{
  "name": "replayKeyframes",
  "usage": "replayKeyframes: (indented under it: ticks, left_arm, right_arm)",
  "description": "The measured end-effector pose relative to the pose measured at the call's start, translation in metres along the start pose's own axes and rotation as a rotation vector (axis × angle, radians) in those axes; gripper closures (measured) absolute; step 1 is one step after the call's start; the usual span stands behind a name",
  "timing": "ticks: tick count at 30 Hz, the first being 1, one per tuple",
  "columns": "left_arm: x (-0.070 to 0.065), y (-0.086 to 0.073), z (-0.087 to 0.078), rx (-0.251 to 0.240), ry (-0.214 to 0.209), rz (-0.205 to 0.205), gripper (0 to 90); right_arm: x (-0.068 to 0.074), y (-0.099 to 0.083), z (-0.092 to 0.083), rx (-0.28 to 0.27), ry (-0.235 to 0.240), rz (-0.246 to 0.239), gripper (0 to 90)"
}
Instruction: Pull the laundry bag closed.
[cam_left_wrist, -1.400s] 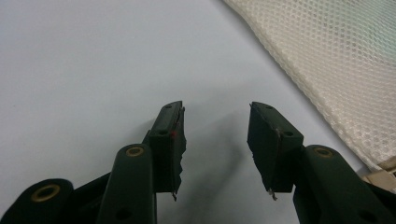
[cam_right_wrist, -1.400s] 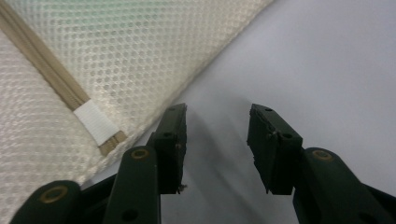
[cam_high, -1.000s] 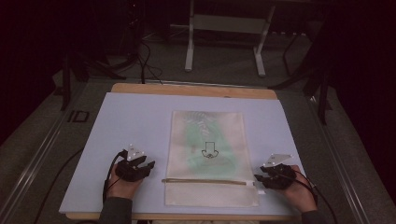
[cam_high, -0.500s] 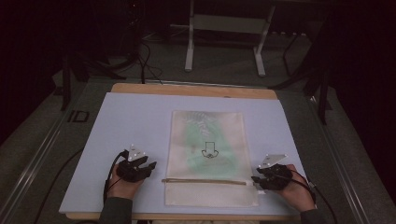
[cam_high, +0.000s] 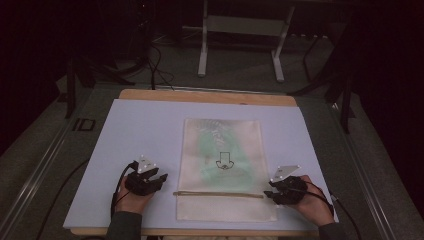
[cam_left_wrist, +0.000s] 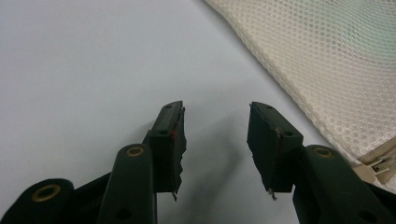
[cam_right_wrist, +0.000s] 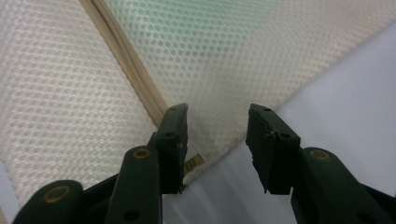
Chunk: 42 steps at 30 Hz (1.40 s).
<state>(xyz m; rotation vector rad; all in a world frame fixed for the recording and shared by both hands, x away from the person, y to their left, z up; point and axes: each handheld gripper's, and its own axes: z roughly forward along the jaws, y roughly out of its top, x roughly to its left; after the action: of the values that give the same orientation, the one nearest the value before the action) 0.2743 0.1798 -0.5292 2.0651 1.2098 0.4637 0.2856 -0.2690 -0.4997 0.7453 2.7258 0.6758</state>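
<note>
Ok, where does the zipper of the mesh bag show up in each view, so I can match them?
High view: the zipper runs as a tan line across the mesh bag, near its front end, between the two hand-held grippers.
Left gripper view: its end sits at the lower right edge, beside the right jaw.
Right gripper view: it runs diagonally from the top left down behind the left jaw.
Shared landmark: the bag's white mesh on the pale mat.

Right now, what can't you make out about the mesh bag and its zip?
- Bag contents: high view, a green blur behind mesh.
- Printed mark: high view, too small to read.
- Zip pull: left gripper view, cut off by the edge.
- Zip end: right gripper view, behind the right hand-held gripper.
</note>
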Motion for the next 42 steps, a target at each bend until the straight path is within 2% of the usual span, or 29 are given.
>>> replayKeyframes:
  ticks: [18, 42]
  left_arm:
    - [-0.001, 0.0, 0.001, 0.004, -0.006, 0.002, 55.4]
    - [-0.003, 0.0, 0.002, 0.01, -0.012, 0.009, 55.0]
  right_arm:
    - [0.012, 0.026, 0.005, 0.021, 0.062, -0.094, 58.6]
    - [0.029, 0.057, 0.015, 0.024, 0.112, -0.179, 58.7]
